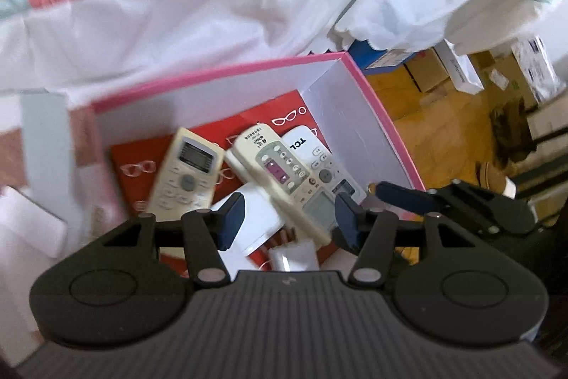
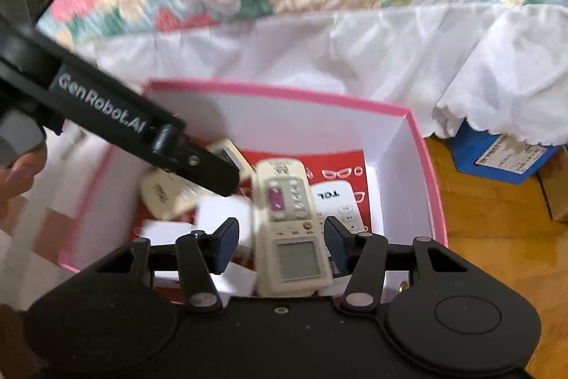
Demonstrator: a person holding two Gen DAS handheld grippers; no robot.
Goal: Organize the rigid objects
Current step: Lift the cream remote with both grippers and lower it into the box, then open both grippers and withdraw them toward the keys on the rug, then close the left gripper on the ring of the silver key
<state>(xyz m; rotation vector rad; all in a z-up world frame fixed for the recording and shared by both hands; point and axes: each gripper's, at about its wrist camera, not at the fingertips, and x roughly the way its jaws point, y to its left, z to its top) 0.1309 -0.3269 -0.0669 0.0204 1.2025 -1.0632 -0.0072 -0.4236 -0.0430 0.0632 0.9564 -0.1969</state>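
Both wrist views close above, facing down; shared pink box point(image 1: 383, 116) point(image 2: 431, 173).

Both tongs point(image 1: 289, 219) point(image 2: 282, 244) agape

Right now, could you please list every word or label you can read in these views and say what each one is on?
"TCL": white remote in the pink box.
"GenRobot.AI": left tongs' arm, seen from the right wrist.
Cream remote: button and top labels too blurred.
Blue box sticker: too small.
Floor cartons: print unreadable.
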